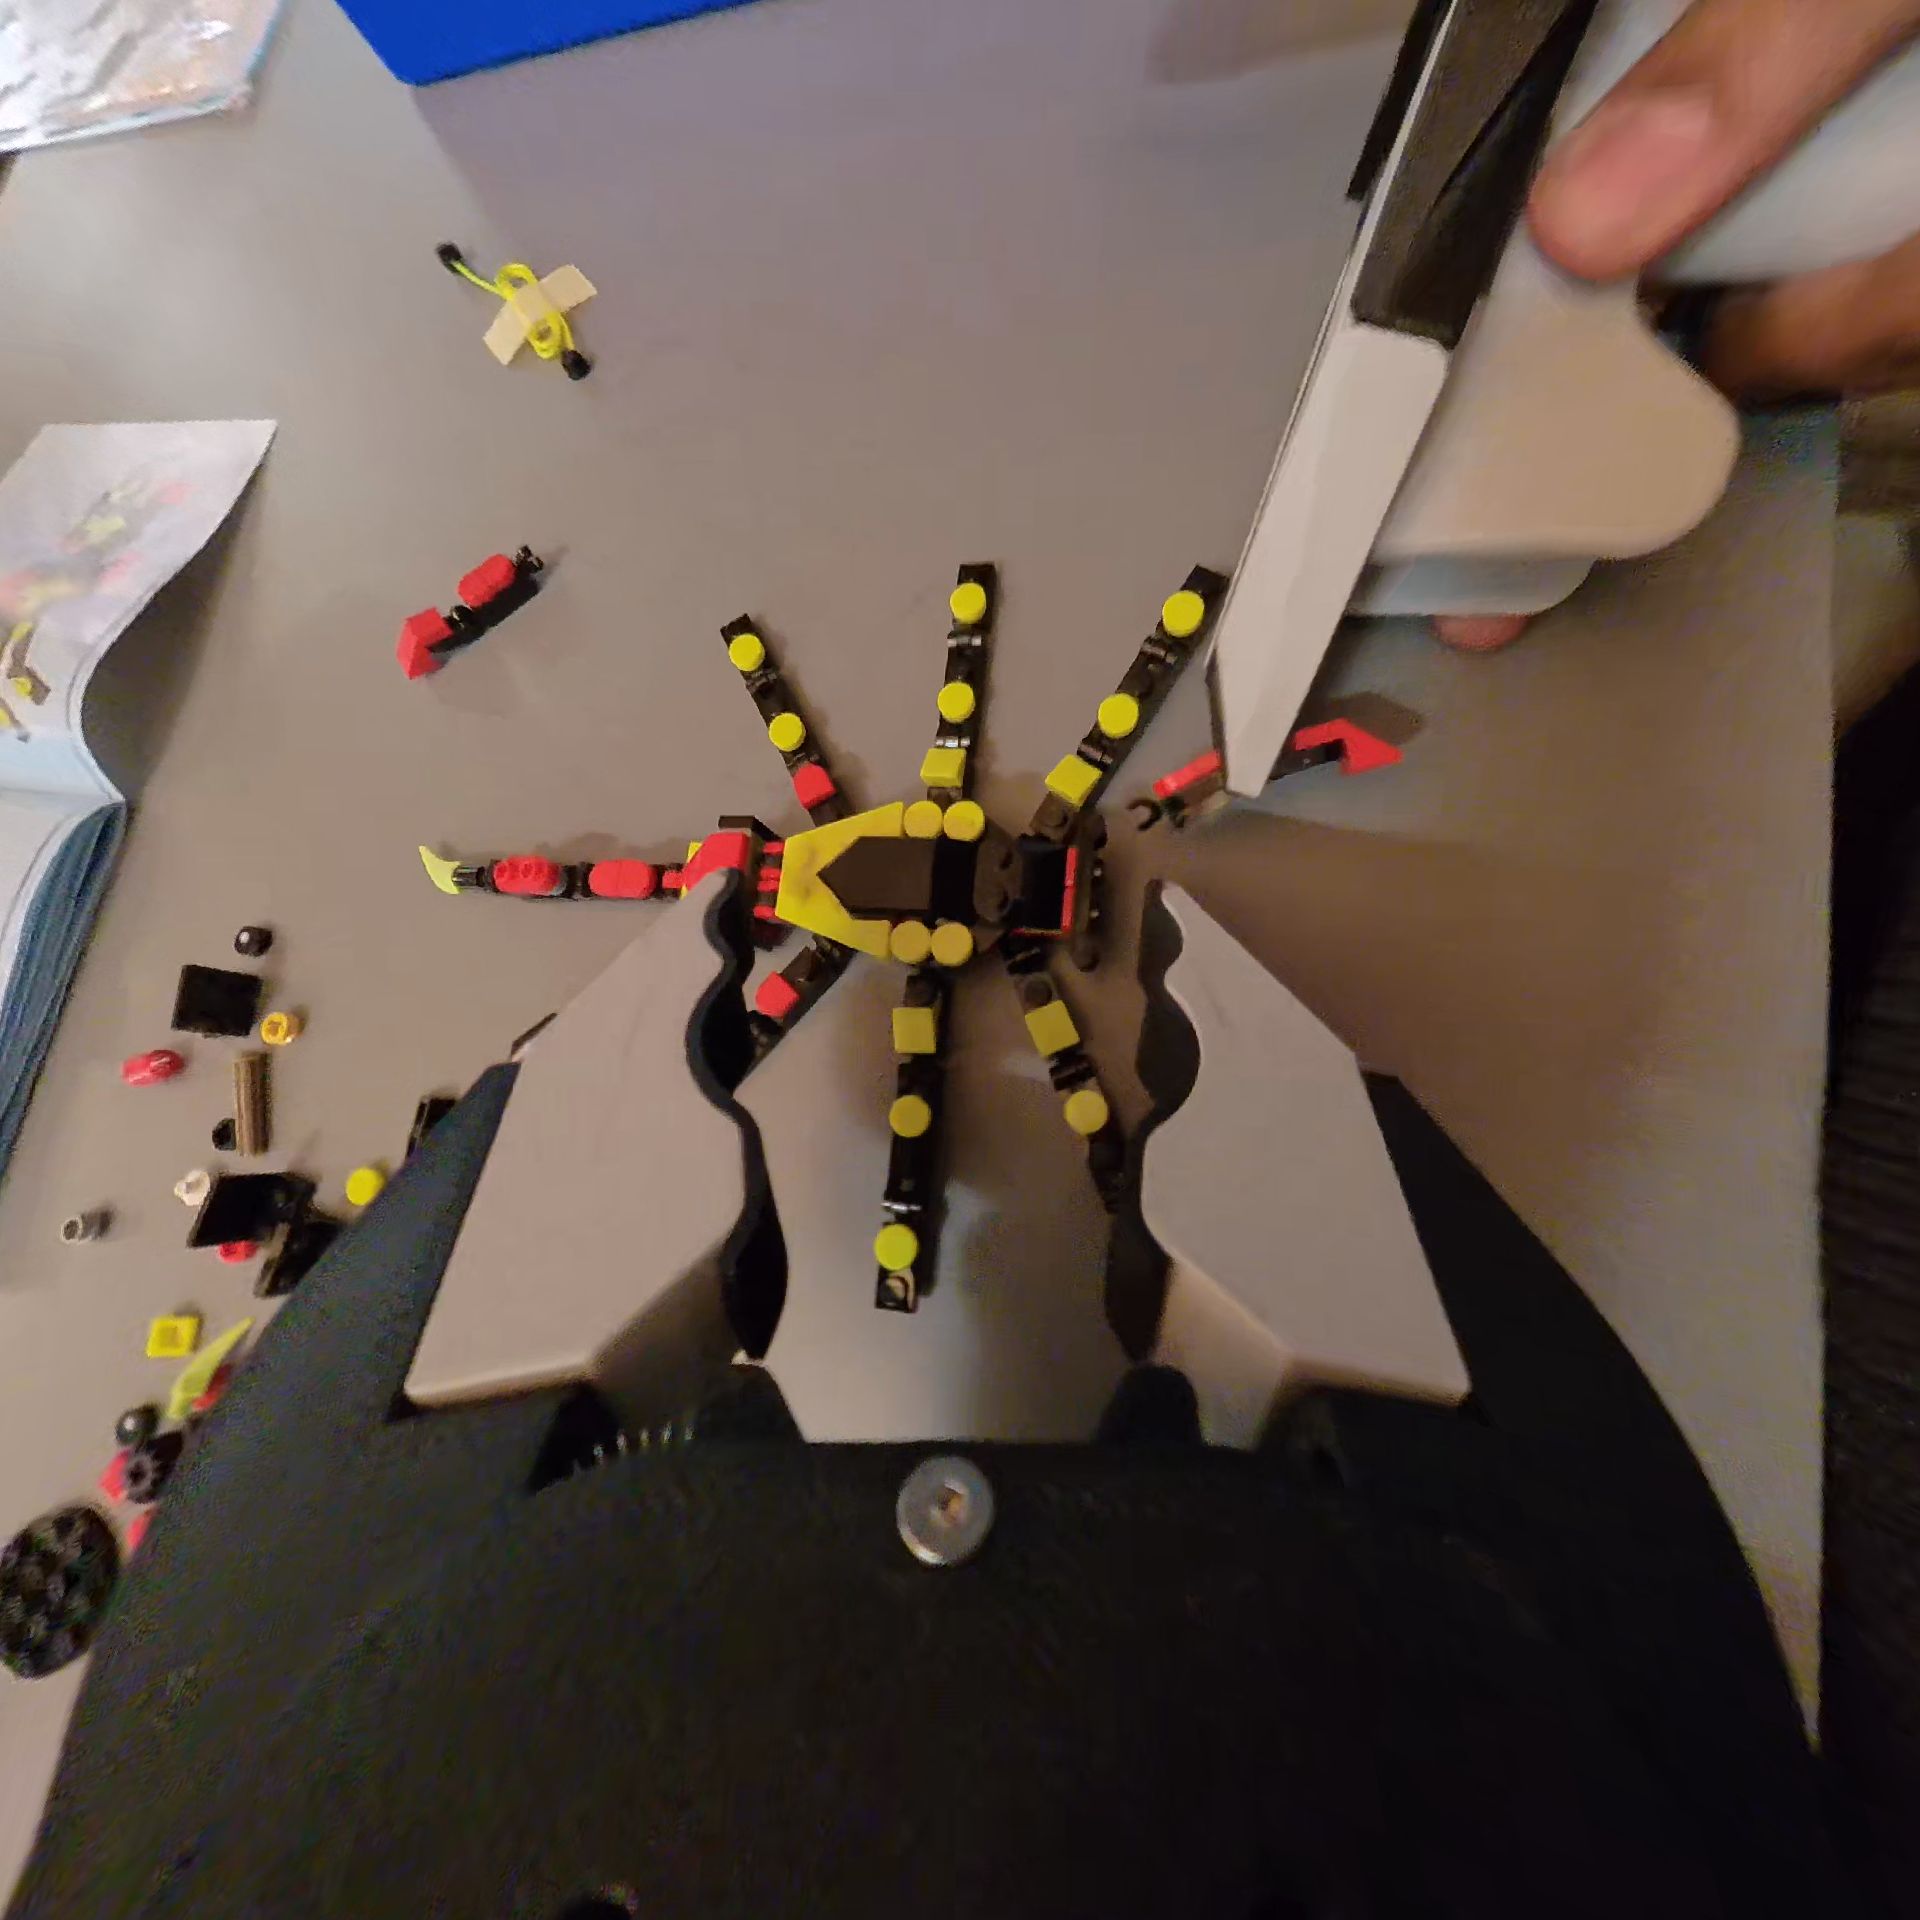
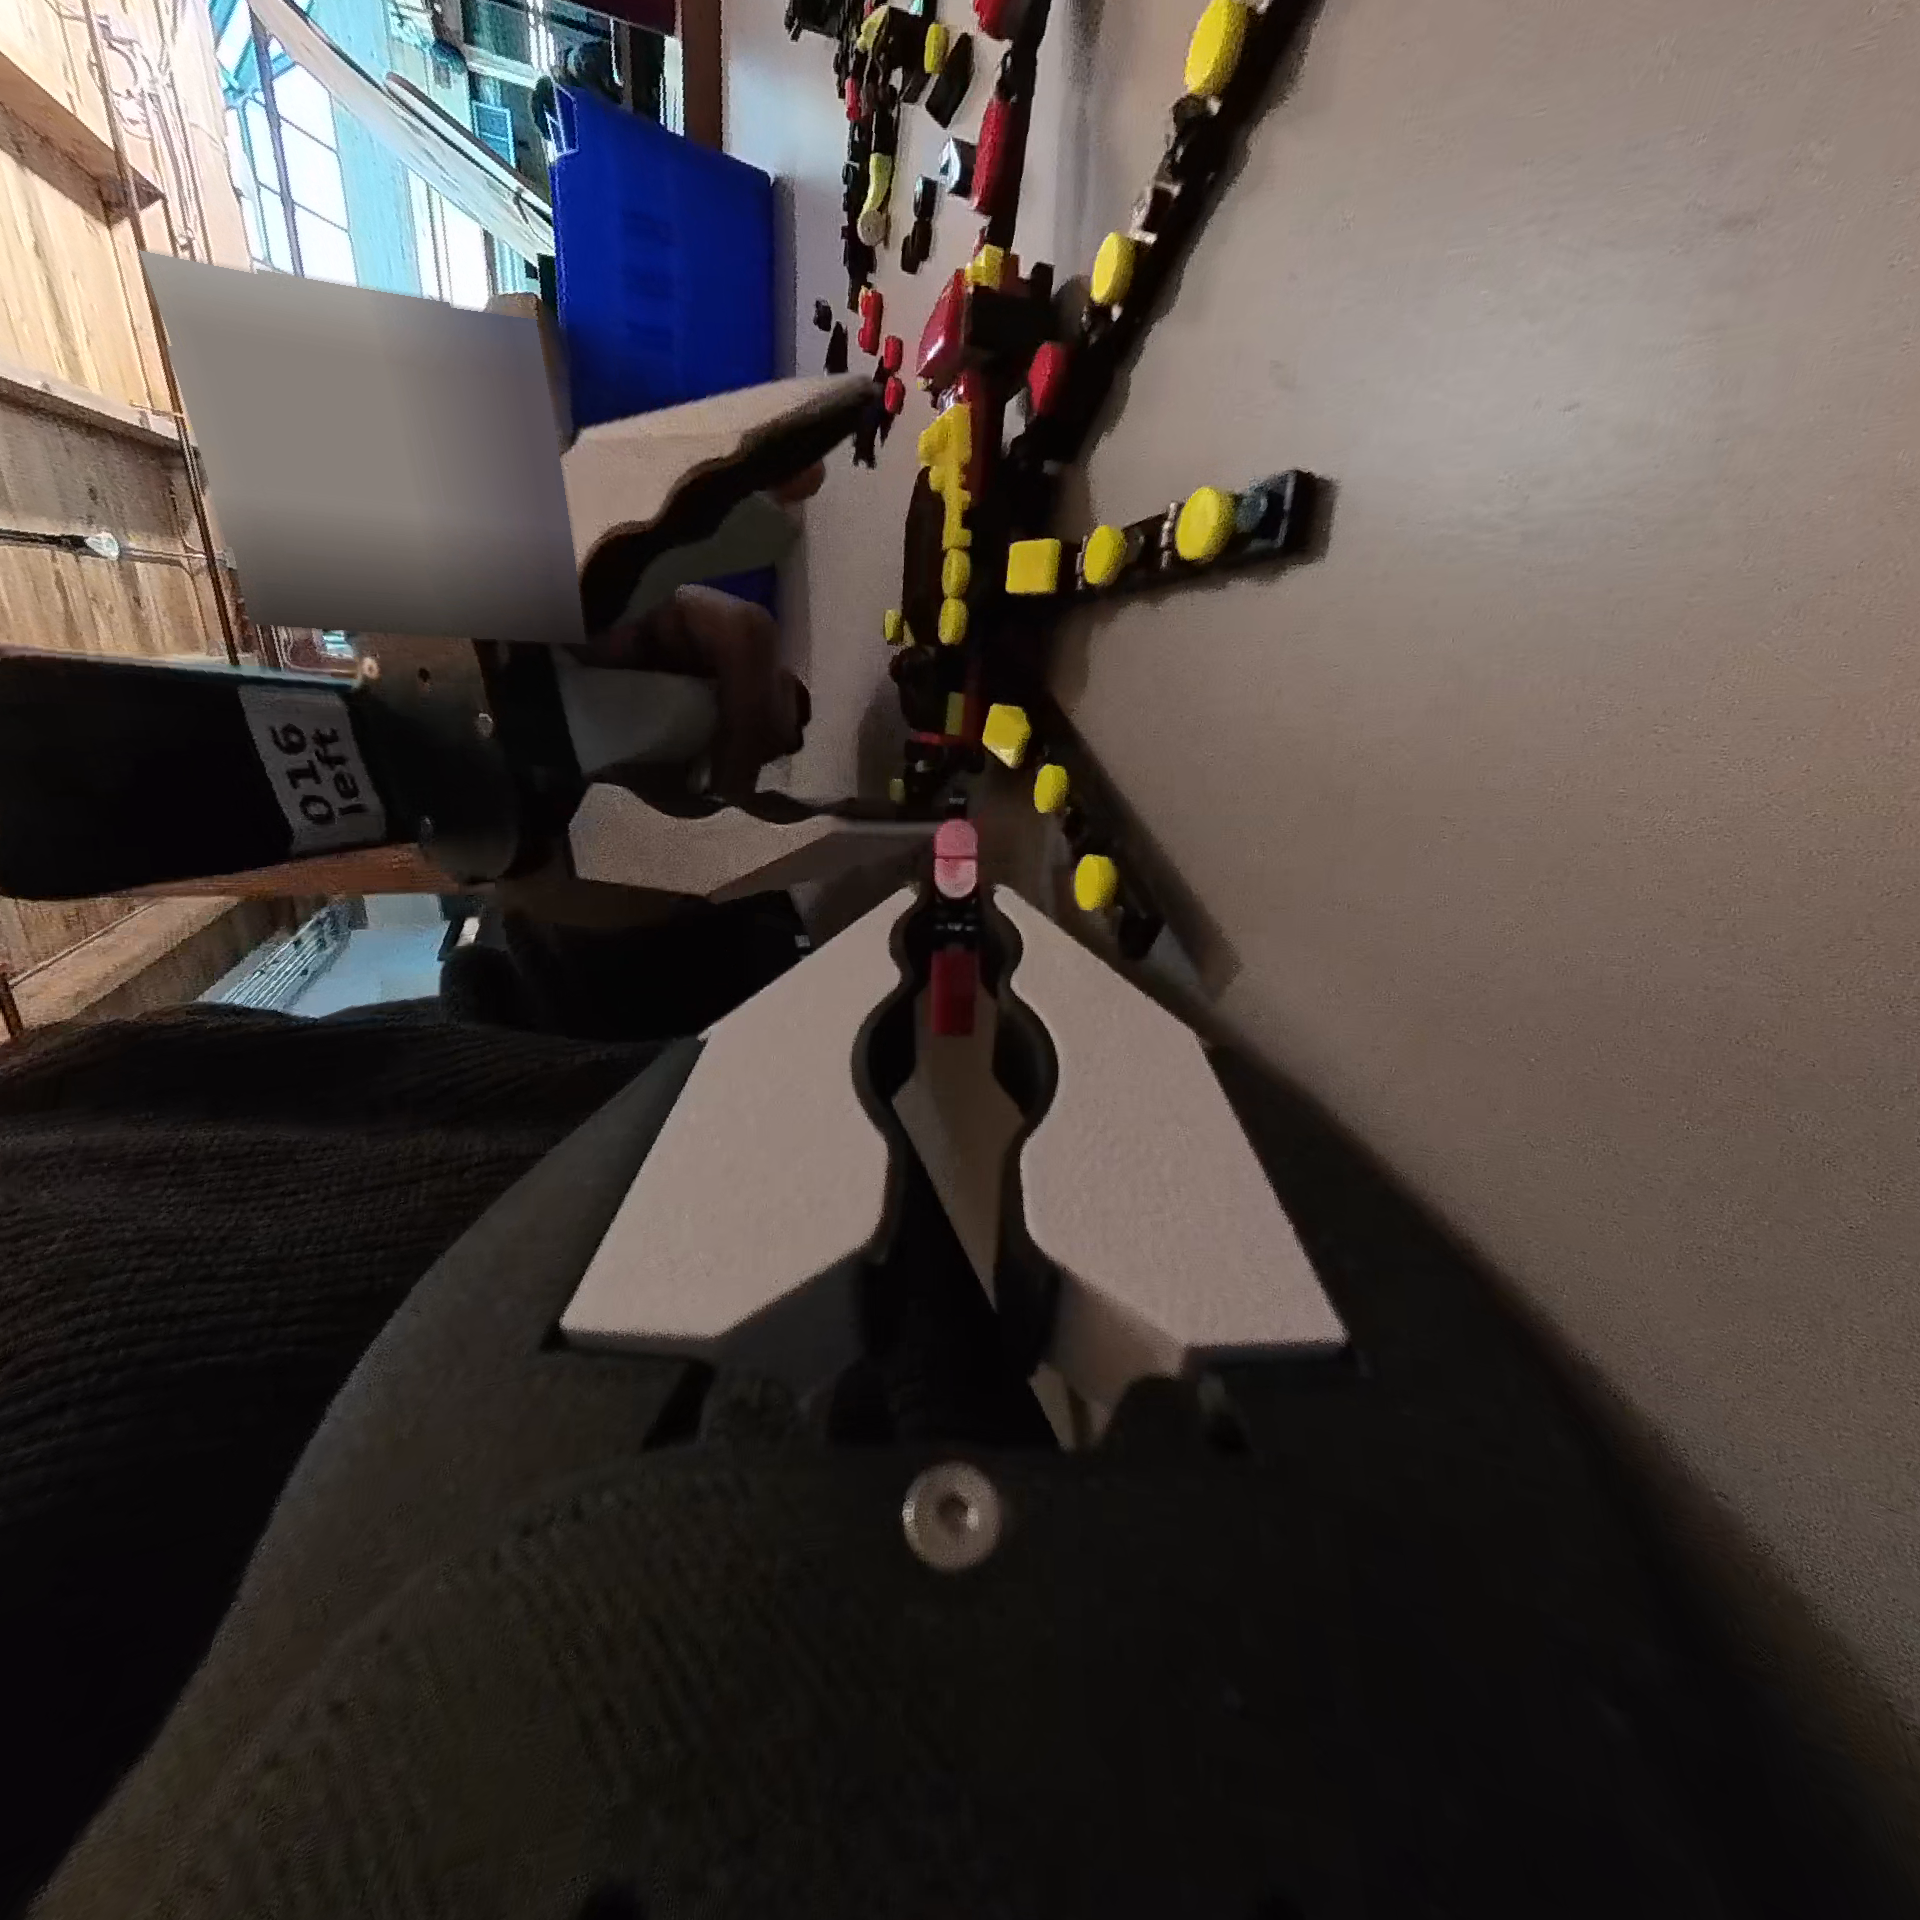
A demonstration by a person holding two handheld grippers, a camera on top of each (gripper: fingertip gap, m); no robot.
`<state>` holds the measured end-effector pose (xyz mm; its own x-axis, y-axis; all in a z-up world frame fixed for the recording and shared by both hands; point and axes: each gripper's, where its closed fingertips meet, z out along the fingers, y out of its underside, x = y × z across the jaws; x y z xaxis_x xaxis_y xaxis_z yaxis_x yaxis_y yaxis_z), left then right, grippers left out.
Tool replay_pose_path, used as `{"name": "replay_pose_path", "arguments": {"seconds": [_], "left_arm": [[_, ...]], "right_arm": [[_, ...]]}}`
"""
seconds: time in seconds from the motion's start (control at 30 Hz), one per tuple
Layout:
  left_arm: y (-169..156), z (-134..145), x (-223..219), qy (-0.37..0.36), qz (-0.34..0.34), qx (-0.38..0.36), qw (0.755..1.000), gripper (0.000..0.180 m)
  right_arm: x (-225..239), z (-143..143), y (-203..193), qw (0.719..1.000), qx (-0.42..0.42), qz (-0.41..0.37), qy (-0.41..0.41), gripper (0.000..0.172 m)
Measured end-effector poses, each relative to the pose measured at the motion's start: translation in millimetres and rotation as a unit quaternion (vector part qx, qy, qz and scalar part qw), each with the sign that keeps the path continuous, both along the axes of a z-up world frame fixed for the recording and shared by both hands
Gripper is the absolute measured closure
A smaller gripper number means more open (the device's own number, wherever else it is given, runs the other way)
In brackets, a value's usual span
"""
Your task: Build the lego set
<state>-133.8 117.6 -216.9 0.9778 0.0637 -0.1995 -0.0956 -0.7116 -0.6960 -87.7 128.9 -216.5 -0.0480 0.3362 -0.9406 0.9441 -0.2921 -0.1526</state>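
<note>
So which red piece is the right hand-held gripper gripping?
Start at the brick scorpion model in the middle of the grey table. Off its tailless end, the right hand-held gripper pinches a red-and-black claw arm. Its twin lies loose, far off.

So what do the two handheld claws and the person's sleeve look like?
Both claws, left and right, have light grey wedge fingers with wavy black-lined inner edges on black bodies, each with a silver screw. The left's black handle bears a white label. The sleeve is dark knit.

Grey table [image 1: 935,364], wood-panelled wall [image 2: 73,416], bright windows [image 2: 312,177] behind.
</note>
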Motion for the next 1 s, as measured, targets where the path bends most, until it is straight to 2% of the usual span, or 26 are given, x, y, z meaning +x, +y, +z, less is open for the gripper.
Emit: {"name": "replay_pose_path", "arguments": {"seconds": [0.13,0.33,0.6,0.87,1.0], "left_arm": [[-3,-9,-4,-0.009,-0.024,-0.043,0.999,0.113],[-5,-9,1,-0.020,-0.027,-0.037,0.999,0.115],[-12,-8,10,-0.022,-0.025,-0.070,0.997,0.117],[-9,-4,10,-0.061,-0.014,-0.049,0.997,0.116],[-9,-6,9,-0.057,-0.016,-0.051,0.997,0.116]], "right_arm": [[1,1,-1,1.000,-0.002,0.002,0.002,0.165],[-1,0,1,1.000,-0.001,0.000,0.000,0.166],[3,-1,-1,1.000,-0.007,0.010,-0.006,0.165],[4,-1,-3,1.000,-0.011,0.018,-0.009,0.165],[4,-1,-4,1.000,-0.014,0.019,-0.011,0.165]]}}
